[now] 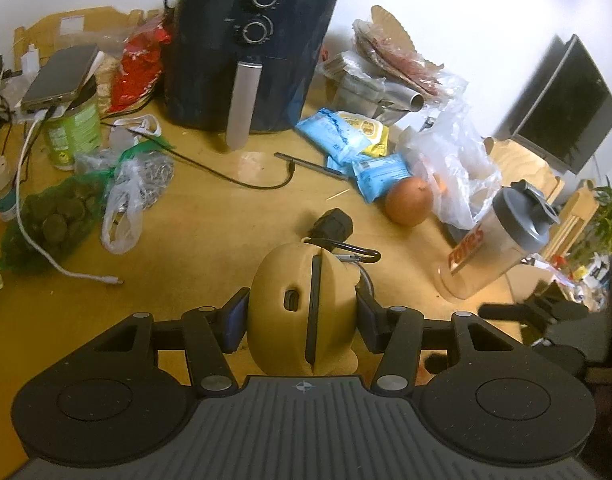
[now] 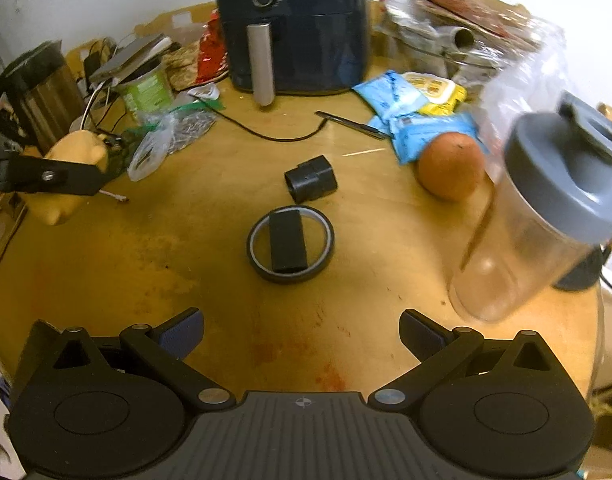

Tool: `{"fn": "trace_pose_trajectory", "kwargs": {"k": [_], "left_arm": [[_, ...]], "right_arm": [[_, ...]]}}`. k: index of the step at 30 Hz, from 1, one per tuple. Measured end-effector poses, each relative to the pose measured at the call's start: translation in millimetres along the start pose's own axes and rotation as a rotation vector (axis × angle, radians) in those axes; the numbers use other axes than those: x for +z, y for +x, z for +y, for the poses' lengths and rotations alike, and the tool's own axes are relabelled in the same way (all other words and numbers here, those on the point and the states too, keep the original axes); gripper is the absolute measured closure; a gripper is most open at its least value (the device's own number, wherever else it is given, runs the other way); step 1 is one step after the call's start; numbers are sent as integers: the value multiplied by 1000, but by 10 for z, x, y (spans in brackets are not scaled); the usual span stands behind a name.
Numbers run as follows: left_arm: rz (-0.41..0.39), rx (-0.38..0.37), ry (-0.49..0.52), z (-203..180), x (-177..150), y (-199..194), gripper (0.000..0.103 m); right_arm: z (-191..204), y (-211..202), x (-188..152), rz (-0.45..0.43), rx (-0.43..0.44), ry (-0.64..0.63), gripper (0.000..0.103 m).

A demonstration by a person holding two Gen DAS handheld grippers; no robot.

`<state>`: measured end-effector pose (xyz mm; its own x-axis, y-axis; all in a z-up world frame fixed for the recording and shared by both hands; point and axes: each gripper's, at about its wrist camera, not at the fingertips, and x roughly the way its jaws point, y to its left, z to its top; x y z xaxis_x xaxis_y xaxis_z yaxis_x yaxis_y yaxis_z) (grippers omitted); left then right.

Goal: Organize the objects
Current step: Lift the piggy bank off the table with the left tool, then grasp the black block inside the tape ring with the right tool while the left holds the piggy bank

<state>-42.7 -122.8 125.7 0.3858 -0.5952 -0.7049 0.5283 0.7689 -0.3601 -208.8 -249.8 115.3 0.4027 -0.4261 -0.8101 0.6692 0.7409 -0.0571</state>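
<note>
Above the cluttered wooden table (image 2: 185,248): left gripper (image 1: 301,318) clamped on a tan rounded case (image 1: 297,308), right gripper (image 2: 301,336) spread wide with nothing between its pads.

Held off the tabletop, tan case pinched at both sides by the blue pads (image 1: 234,322), a black carabiner (image 1: 354,250) hanging at its far end; seen from the right wrist view, same case far left beside the kettle (image 2: 33,92). Centre of the table: black tape roll (image 2: 290,245) lying flat with a black block (image 2: 287,246) set across it, black adapter (image 2: 310,179) just behind. To the right, onion (image 2: 452,166) against blue snack packets (image 2: 422,136), shaker bottle (image 2: 538,216) near the edge. At the back, dark air fryer (image 2: 293,28); left of it, green can (image 1: 71,128) with a phone (image 1: 61,76) resting on top.
</note>
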Motion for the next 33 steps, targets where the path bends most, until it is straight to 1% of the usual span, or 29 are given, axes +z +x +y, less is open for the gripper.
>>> {"fn": "trace_pose_trajectory", "kwargs": {"k": [5, 10, 18, 19, 20, 23, 24, 28, 33], "left_arm": [[-7, 5, -33, 49, -49, -146, 50], [-21, 21, -57, 99, -97, -275, 50], [-41, 57, -125, 218, -194, -418, 50], [-43, 61, -132, 230, -204, -435, 50], [-46, 67, -141, 243, -217, -454, 50], [-56, 81, -164, 276, -245, -504, 50], [-59, 86, -174, 291, -257, -522, 50], [-66, 105, -202, 332, -293, -573, 50], [-75, 131, -228, 379, -331, -631, 50]], "right_arm": [[59, 152, 114, -17, 10, -68, 0], [112, 358, 180, -8, 1, -134, 0], [149, 567, 258, -11, 27, -178, 1], [149, 592, 271, -13, 34, -179, 3], [151, 617, 283, -16, 36, -182, 9], [160, 703, 320, -13, 38, -190, 20], [163, 731, 331, -15, 39, -193, 22], [171, 854, 383, -10, 41, -200, 35], [158, 969, 460, -13, 45, -190, 43]]}}
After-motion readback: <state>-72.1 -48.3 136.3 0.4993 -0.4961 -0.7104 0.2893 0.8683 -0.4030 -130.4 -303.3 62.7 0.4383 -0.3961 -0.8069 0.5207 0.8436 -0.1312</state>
